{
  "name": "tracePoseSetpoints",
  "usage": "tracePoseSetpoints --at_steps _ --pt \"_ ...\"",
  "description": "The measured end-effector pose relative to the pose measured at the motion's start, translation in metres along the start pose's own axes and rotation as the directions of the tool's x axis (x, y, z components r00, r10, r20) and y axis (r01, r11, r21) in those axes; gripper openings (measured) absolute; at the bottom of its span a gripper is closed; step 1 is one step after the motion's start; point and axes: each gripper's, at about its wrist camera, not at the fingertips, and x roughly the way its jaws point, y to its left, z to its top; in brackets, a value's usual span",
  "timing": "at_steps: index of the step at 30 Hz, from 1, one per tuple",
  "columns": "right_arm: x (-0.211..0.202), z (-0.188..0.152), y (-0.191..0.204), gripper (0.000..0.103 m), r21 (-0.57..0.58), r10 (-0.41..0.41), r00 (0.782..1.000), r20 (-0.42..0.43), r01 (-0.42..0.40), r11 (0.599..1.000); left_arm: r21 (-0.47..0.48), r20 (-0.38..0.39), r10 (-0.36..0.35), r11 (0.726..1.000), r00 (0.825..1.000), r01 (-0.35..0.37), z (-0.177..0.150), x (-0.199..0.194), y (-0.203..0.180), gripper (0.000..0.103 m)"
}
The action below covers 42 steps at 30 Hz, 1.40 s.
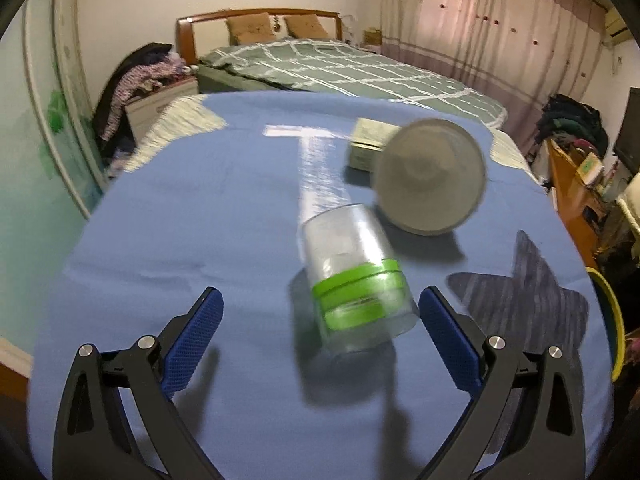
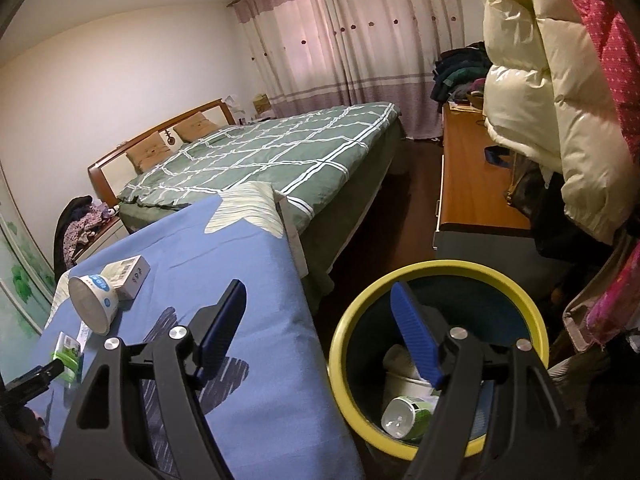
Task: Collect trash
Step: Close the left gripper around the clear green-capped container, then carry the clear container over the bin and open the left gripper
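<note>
A clear plastic cup with a green label [image 1: 352, 276] lies on its side on the blue cloth [image 1: 200, 208]. My left gripper [image 1: 320, 292] is open around the cup's near end, and the right pad is almost at its rim. Behind it lie a tipped paper bowl [image 1: 430, 176] and a small box [image 1: 366, 140]. My right gripper [image 2: 318, 286] is open and empty at the table's edge, beside the yellow-rimmed bin [image 2: 440, 268]. In that view the bowl [image 2: 94, 302], box [image 2: 126, 276] and cup [image 2: 68, 350] lie far left.
The bin holds a white cup [image 2: 400, 364] and a green-labelled container [image 2: 404, 416]. A clear wrapper strip [image 1: 320, 168] lies on the cloth. A bed [image 2: 260, 156] stands behind the table, a wooden desk [image 2: 472, 184] to the right, and puffy coats [image 2: 532, 92] hang close by.
</note>
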Motion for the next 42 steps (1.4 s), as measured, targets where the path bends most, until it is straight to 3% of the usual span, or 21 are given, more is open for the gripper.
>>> tracePoseSetpoints --at_steps 2,6,13,19,21,28,32,38,42 --pt "0.001 -0.001 0.005 0.071 -0.003 0.01 1.0 -0.002 -0.01 1.0 -0.001 -0.002 0.006 1.0 1.0 -0.006 -0.001 -0.001 0.005 0.097" --pt "0.003 -0.002 0.014 0.071 -0.021 0.023 1.0 -0.01 -0.023 1.0 0.005 -0.024 -0.05 0.999 0.998 0.05 0.0 0.006 0.002 0.097" --pt "0.003 -0.001 0.019 0.071 -0.027 0.033 0.999 -0.01 -0.033 0.999 0.049 -0.014 -0.036 0.998 0.999 0.037 0.007 0.014 -0.013 0.094" --pt "0.004 -0.002 0.016 0.071 -0.026 0.042 0.999 -0.018 -0.042 0.999 0.046 -0.04 -0.026 0.999 0.999 0.028 0.011 0.03 -0.019 0.065" --pt "0.002 -0.002 0.014 0.071 -0.026 0.042 0.999 -0.016 -0.042 0.999 0.055 -0.044 -0.038 0.998 0.998 0.041 0.012 0.032 -0.022 0.05" --pt "-0.005 -0.003 0.008 0.071 -0.023 0.041 0.999 -0.005 -0.041 0.999 0.089 -0.028 -0.071 0.993 0.997 0.074 0.009 0.019 -0.033 0.05" --pt "-0.014 -0.003 0.002 0.071 -0.024 0.036 0.999 0.006 -0.036 0.999 0.133 -0.013 -0.129 0.983 0.992 0.13 0.008 -0.001 -0.055 0.05" --pt "-0.033 -0.003 -0.024 0.071 -0.001 0.007 0.999 0.032 -0.007 1.0 0.219 -0.019 -0.24 0.946 0.971 0.238 0.007 -0.023 -0.114 0.05" --pt "-0.047 -0.005 -0.047 0.071 0.018 -0.041 0.998 0.051 0.04 0.999 0.289 -0.037 -0.309 0.907 0.95 0.306 0.007 -0.032 -0.165 0.05"
